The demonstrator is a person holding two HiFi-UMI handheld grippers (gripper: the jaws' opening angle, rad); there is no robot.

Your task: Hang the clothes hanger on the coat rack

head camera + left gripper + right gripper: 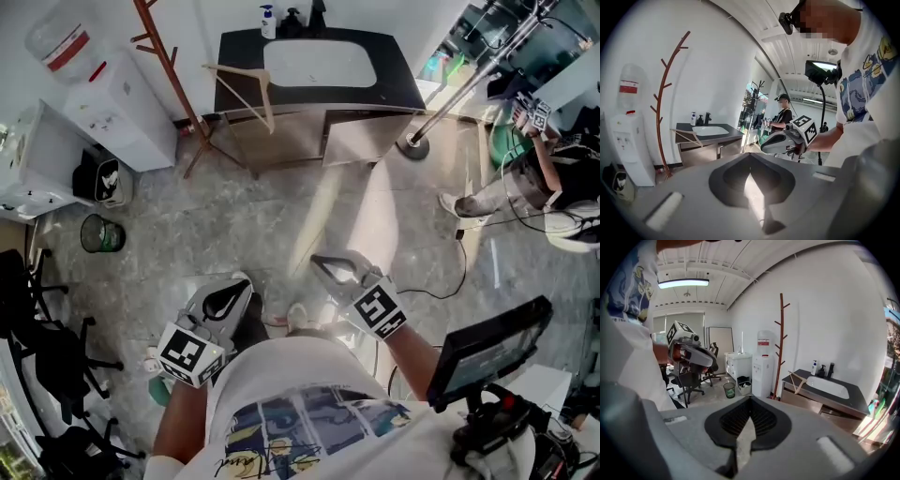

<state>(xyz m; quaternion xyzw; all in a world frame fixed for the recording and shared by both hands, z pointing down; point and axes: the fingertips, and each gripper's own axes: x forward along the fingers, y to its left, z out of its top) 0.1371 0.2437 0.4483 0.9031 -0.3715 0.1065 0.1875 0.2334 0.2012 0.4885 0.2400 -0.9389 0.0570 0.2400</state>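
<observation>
Two shut, empty jaw pairs: left gripper (242,284) and right gripper (323,265) hover low near the waist. Hanger (246,86) leans on vanity (394,86) corner, beside rack (167,61), well apart from both grippers.

The wooden hanger (268,98) leans against the front left corner of the dark surface (398,84) that holds a white sink (321,63). It is just right of the brown coat rack (167,64). Low in the frame, the left claw (242,283) and right claw (319,262) hover over the floor (281,206), empty and well apart from the hanger.
</observation>
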